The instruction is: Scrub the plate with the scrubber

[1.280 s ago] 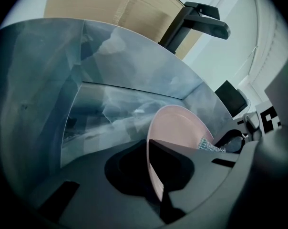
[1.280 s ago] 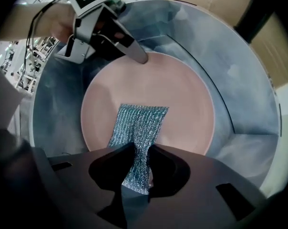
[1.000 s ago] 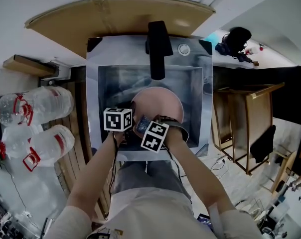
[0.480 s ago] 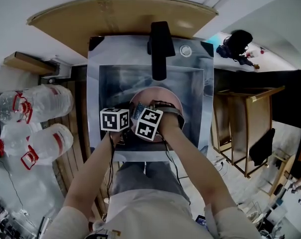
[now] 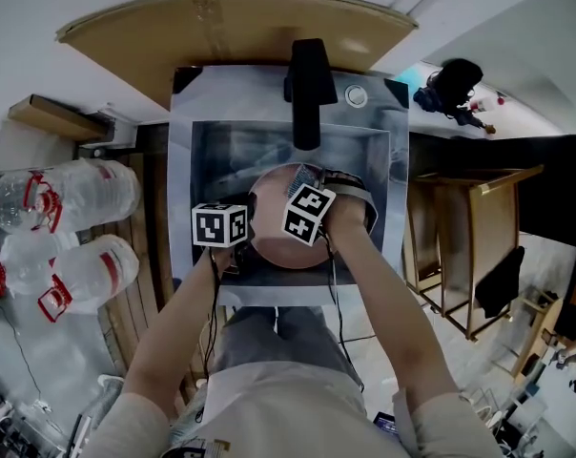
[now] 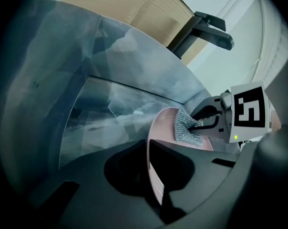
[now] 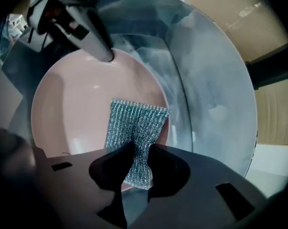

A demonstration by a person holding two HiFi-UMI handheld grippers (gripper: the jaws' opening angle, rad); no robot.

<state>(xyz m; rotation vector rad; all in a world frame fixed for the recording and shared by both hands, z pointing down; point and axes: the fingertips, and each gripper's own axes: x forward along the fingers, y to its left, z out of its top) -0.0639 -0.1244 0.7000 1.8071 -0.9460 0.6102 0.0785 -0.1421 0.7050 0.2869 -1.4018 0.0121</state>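
Observation:
A pink plate (image 5: pixel 269 229) stands tilted inside the steel sink (image 5: pixel 369 165). My left gripper (image 6: pixel 151 162) is shut on the plate's near left rim (image 6: pixel 152 133); in the right gripper view the left gripper (image 7: pixel 99 49) shows at the plate's (image 7: pixel 72 109) upper edge. A silver mesh scrubber (image 7: pixel 137 124) is pinched in my right gripper (image 7: pixel 137 162), which is shut on it, and its free end lies flat against the plate's face towards the right rim. From the left gripper view the scrubber (image 6: pixel 187 129) rests on the plate below the right gripper (image 6: pixel 207 120).
A black faucet (image 5: pixel 307 93) reaches over the sink's back wall, just beyond the plate. A brown board (image 5: pixel 231 27) lies behind the sink. Large water bottles (image 5: pixel 69 203) stand at the left, wooden frames (image 5: pixel 469 246) at the right.
My right gripper has carried the scrubber across the plate, from its near left side up and to the right. The left gripper and plate have barely shifted.

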